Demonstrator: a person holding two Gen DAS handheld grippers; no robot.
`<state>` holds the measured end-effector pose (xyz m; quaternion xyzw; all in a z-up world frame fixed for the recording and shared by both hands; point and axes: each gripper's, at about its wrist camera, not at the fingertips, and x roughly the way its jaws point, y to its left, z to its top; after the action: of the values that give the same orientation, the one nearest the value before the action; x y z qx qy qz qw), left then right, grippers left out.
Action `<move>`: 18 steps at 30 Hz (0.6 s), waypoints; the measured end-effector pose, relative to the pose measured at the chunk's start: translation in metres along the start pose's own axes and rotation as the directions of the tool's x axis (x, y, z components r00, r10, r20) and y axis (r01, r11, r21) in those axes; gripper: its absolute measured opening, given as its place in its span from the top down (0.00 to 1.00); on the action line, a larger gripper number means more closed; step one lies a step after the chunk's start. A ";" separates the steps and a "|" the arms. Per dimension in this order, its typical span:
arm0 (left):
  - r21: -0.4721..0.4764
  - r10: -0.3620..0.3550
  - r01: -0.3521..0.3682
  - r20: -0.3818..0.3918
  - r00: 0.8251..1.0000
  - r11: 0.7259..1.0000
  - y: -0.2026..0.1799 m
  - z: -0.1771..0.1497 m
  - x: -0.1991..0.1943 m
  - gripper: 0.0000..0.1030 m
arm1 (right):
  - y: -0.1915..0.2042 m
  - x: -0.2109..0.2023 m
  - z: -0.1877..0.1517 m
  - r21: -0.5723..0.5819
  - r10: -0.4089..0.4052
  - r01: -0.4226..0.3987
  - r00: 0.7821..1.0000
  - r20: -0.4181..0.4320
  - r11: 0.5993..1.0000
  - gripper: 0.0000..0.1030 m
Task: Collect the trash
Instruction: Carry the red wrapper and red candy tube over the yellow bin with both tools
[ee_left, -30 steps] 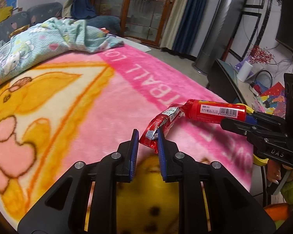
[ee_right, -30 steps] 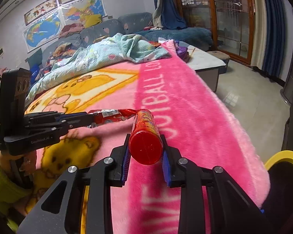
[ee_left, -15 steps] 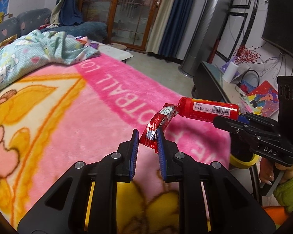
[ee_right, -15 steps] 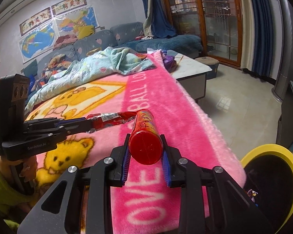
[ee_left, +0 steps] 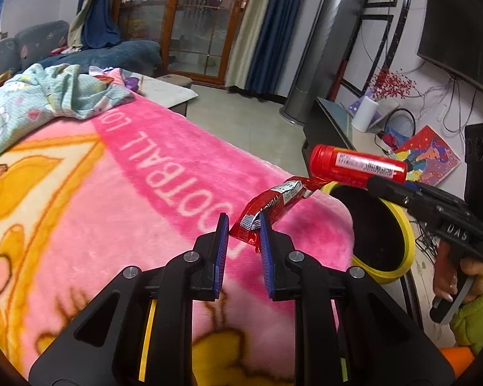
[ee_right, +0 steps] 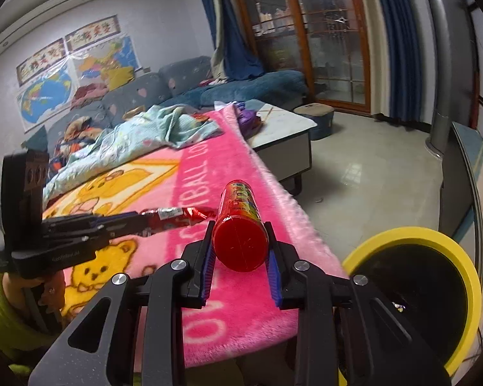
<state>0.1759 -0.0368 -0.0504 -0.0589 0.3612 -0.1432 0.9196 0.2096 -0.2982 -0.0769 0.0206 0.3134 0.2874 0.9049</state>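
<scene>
The left gripper (ee_left: 241, 230) is pinching one end of a red candy wrapper (ee_left: 270, 204). The wrapper is sticking up and away from the jaws, out over the pink blanket (ee_left: 138, 193) near its end edge. It is not lying on the blanket. It is up in the air.

The right gripper (ee_right: 240, 251) is squeezing a red tube (ee_right: 240, 222) by its sides. The flat round end of the tube is facing the camera. The far tip of the wrapper is very close to the tube, maybe touching it. I cannot tell for sure.

Here is what is changing. A moment ago, the views were showing mostly blanket under the two pieces of trash. Now both hands are carrying them toward the end edge of the blanket. A black bin with a yellow rim (ee_right: 412, 238) is coming into view. It is standing on the floor just past that edge. In the left view the tube is hanging right above the yellow rim (ee_left: 399, 273). The wrapper is near the rim but more over the corner of the blanket.

So both pieces are picked up, and the bin is close. I think the next job is getting each piece over the dark hole and then letting go. The wrapper needs to go a bit farther first.
</scene>
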 end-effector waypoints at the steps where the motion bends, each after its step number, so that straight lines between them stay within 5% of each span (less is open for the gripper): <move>1: 0.005 -0.003 0.003 -0.002 1.000 1.000 -0.003 0.000 0.001 0.87 | -0.003 -0.003 -0.001 0.008 -0.007 0.007 1.000 0.005 1.000 0.74; 18: 0.139 -0.097 0.100 -0.032 0.995 0.985 -0.074 -0.001 0.019 0.87 | -0.075 -0.054 -0.020 0.153 -0.188 0.177 0.980 0.060 0.972 0.74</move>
<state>0.1716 -0.1131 -0.0479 -0.0101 0.3585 -0.2142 0.9086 0.2015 -0.3927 -0.0796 0.0689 0.3004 0.1780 0.9345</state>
